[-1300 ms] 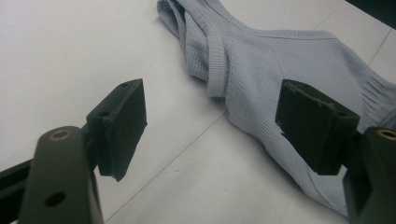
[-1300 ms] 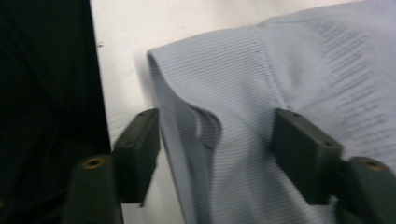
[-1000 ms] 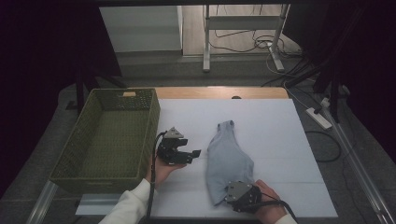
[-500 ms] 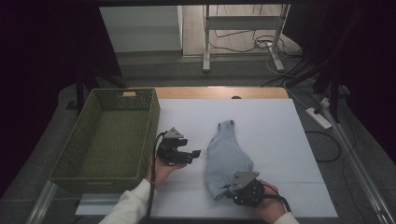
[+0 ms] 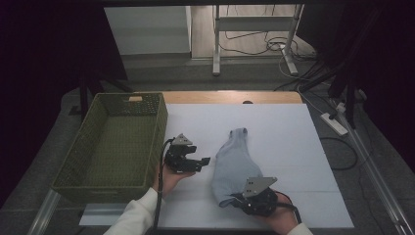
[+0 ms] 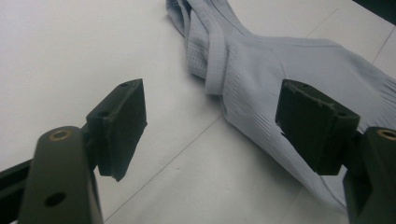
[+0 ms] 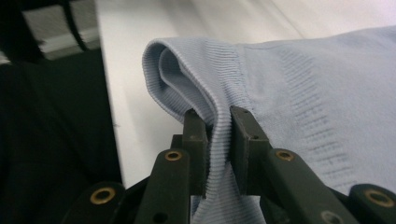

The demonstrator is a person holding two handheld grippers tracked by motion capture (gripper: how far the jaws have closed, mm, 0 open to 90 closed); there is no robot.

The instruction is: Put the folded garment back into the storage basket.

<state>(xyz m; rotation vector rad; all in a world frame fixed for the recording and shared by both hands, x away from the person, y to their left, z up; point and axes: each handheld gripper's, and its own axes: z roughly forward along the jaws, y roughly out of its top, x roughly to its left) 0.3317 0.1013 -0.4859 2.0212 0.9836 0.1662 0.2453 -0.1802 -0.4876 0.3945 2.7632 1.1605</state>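
On the white table [image 5: 293, 147], the right gripper [image 7: 218, 122] pinches the ribbed hem of the pale blue garment [image 5: 234, 164] at its near end; the left gripper [image 5: 195, 161], jaws spread, waits beside the green basket [image 5: 73, 183]. The garment's long axis runs away from the person, narrow end far. Judged next: lifting it toward the basket.

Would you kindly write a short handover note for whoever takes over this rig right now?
Right gripper: shut on the ribbed near edge of the light blue garment, pinching a fold of it.
Left gripper: open, holding nothing, low over the white table top just left of the garment.
The garment lies flat in the middle of the table; the green basket stands at the left with nothing visible in it.
Done: one edge gripped.
Left: probably a second grip with the left gripper, then folding or moving the garment, perhaps to the basket.
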